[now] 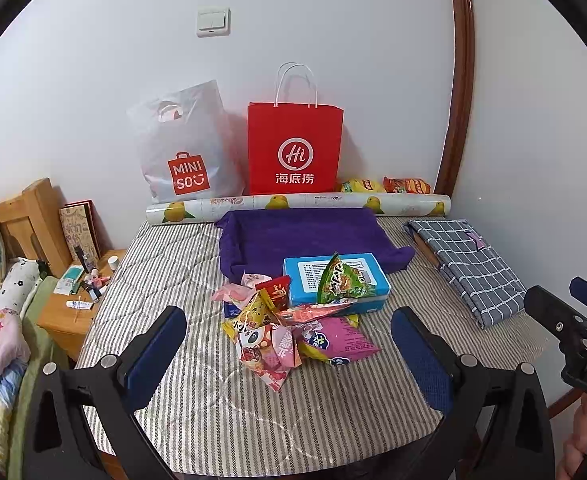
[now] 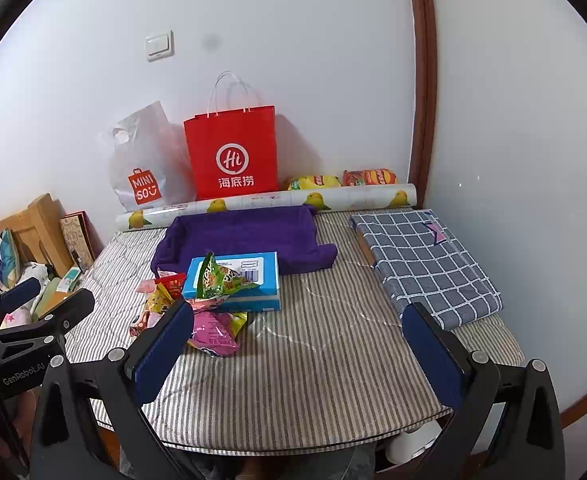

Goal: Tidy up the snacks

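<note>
A heap of small snack packets [image 1: 289, 332] [image 2: 197, 316] in pink, yellow and red lies on the striped table cover [image 1: 197, 272]. A green packet [image 1: 343, 280] [image 2: 219, 278] leans on a blue box [image 1: 369, 280] [image 2: 253, 280]. Behind the box lies a purple cloth tray [image 1: 301, 236] [image 2: 241, 236]. My left gripper [image 1: 289, 352] hangs open just in front of the heap, nothing between its fingers. My right gripper [image 2: 297, 348] is open over bare cover to the right of the heap. Its left finger [image 2: 165, 344] hides part of the pile.
A red paper bag [image 1: 293, 148] [image 2: 233, 152] and a white plastic bag [image 1: 181, 148] stand against the wall behind a roll of lemon-print paper [image 1: 293, 204]. Two chip bags [image 1: 385, 186] lie beside them. A folded checked cloth [image 1: 465, 260] [image 2: 425, 260] lies right. A wooden nightstand [image 1: 73, 304] stands left.
</note>
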{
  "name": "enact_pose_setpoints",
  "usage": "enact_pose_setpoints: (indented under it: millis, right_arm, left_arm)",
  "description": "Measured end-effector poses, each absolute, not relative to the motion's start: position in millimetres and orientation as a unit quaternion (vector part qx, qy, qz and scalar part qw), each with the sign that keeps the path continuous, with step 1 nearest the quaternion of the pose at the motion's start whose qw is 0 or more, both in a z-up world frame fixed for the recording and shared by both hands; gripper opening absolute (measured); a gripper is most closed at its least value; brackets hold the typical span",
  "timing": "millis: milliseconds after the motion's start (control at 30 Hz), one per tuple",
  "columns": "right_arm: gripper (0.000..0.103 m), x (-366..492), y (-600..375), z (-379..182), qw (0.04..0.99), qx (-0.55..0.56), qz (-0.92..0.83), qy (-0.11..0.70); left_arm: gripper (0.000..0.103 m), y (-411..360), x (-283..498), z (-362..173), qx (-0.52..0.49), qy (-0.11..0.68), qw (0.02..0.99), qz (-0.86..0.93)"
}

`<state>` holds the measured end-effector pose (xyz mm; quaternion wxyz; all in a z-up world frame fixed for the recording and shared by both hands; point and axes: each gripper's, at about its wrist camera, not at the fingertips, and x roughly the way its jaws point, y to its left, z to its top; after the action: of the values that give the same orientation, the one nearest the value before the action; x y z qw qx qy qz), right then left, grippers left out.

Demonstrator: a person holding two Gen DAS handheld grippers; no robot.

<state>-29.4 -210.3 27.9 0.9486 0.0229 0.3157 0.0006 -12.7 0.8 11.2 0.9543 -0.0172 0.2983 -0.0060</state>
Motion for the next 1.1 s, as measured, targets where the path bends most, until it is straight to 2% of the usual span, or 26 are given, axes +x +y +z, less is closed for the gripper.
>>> enact_pose_setpoints:
  millis: [1100]
  right_arm:
    - [0.102, -31.7, -209.1, 28.6, 0.95, 0.024, -0.005, 0.312]
  left_arm:
    - [0.103, -2.3, -16.6, 8.8, -0.016, 0.294, 0.956, -0.003]
